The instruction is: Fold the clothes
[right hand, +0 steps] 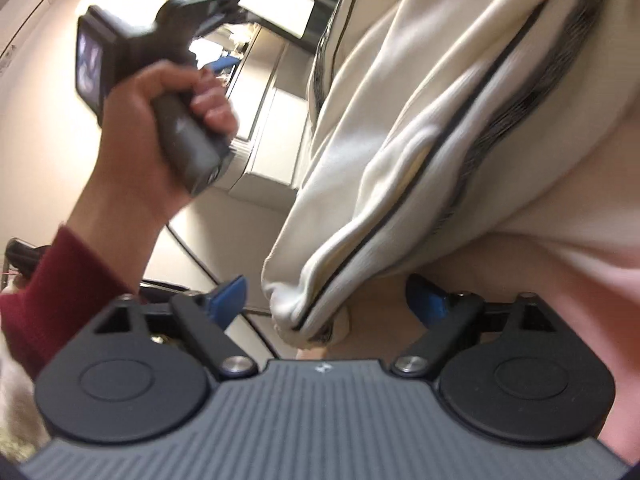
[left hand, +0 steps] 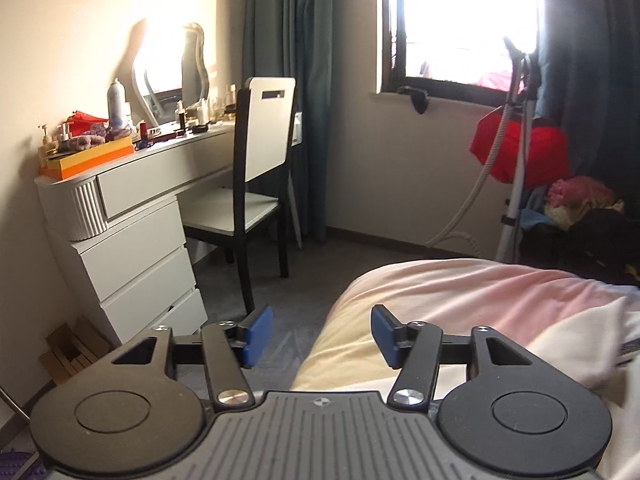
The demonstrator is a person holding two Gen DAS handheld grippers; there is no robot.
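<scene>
While the left gripper (left hand: 322, 334) hangs over the near edge of the bed, its blue-padded jaws stand spread with nothing between them, only grey carpet (left hand: 280, 280) and bedding showing through the gap. A soft pink and cream blanket (left hand: 460, 300) covers the bed, and a blurred cream corner of cloth lies on it at the right edge of the left wrist view. Beyond the bed, a white dressing table with a fluted rounded end and three drawers (left hand: 136, 216) stands against the left wall, its top crowded with bottles, a tall spray can, an orange flat box (left hand: 90, 158) and a wavy-framed mirror (left hand: 176, 68). A black-framed chair with white seat and back panel (left hand: 256, 168) is drawn up to it. Dark teal curtains (left hand: 280, 60) hang beside a bright, black-framed window (left hand: 468, 24). At the right stands a garment steamer on a pole with a pale hose (left hand: 516, 128), a red cloth (left hand: 520, 148) draped by it and a heap of coloured clothes behind.

In the right wrist view the right gripper (right hand: 332, 306) also has its jaws wide apart; the bunched end of a cream garment with a dark piped seam and grey striped trim (right hand: 400, 160) sits between them, with neither pad pressing on it. That garment lies on the pink blanket, stretching away from the gripper. A person's hand (right hand: 160, 128), in a dark red sleeve (right hand: 52, 288), grips the handle of the other gripper at the left.
</scene>
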